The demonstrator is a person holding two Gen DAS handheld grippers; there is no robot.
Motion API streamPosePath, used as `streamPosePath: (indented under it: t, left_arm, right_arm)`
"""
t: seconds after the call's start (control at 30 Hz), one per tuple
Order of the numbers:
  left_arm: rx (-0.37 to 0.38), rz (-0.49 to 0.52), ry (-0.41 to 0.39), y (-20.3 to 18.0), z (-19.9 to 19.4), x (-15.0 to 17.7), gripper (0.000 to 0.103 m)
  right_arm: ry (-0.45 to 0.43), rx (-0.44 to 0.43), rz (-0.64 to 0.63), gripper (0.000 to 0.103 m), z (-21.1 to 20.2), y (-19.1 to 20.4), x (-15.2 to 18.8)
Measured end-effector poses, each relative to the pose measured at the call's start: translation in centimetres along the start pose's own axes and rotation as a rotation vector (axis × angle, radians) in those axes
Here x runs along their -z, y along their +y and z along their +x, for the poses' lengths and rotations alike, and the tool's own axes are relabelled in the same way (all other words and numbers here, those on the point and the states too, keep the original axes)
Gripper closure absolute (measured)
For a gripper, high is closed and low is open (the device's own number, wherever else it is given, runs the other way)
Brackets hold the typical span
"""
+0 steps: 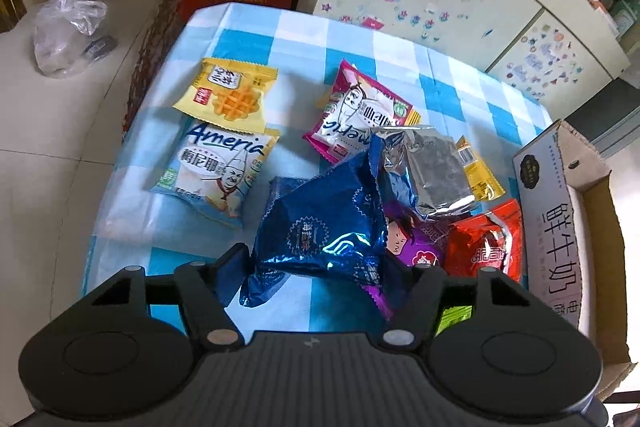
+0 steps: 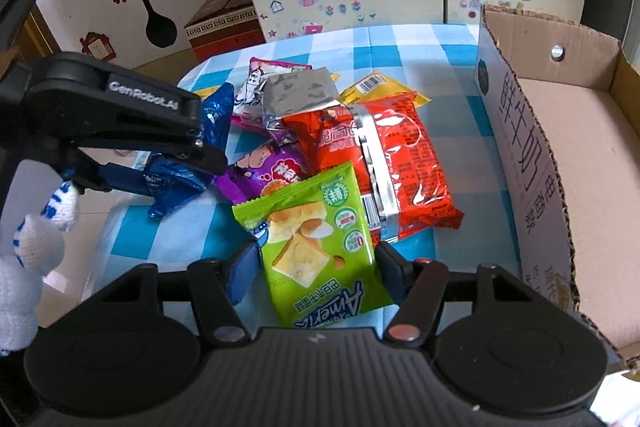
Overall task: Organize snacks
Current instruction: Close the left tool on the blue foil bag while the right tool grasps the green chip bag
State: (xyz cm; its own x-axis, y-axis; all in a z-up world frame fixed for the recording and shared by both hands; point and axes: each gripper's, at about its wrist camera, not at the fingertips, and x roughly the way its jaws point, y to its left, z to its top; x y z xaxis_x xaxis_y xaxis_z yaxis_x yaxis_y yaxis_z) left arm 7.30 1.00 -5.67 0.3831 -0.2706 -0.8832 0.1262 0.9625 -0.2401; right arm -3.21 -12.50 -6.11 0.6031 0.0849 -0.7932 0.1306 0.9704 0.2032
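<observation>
Down over the checked surface, my left claw was clenched on the blue foil packet, one pad pressed against each side of it. My right claw likewise gripped the green cracker packet, its two pads tight on the packet's long edges.

In the right wrist view, the red packet lay at one o'clock from the green one, touching it, with the purple packet at eleven o'clock, partly under both. A silver packet sat on top of the heap at twelve o'clock, and a yellow packet peeked out behind the red one. The open cardboard box stood at three o'clock, just beside the heap.

In the left wrist view, a waffle packet and a pale blue packet lay at eleven o'clock, overlapping each other and apart from the heap. A pink packet lay at twelve o'clock, under the silver one.
</observation>
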Motion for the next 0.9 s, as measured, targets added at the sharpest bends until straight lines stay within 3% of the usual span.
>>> streamPosePath:
  t: [0.57, 0.67, 0.8, 0.9]
  left_arm:
    - [0.040, -0.069, -0.032, 1.7, -2.7, 3.5, 0.037]
    - [0.038, -0.063, -0.038, 1.7, -2.5, 3.7, 0.032]
    - [-0.009, -0.041, -0.064, 1.4, -1.9, 3.7, 0.018]
    - [-0.018, -0.015, -0.077, 1.0, -1.4, 3.6, 0.017]
  right_arm:
    - [-0.031, -0.011, 0.062, 0.039, -2.4, -1.2, 0.3]
    - [-0.022, -0.016, 0.076, 0.039, -2.4, -1.3, 0.5]
    - [-0.021, -0.017, 0.086, 0.039, -2.4, -1.5, 0.5]
    - [-0.019, -0.018, 0.094, 0.039, -2.3, -1.6, 0.5]
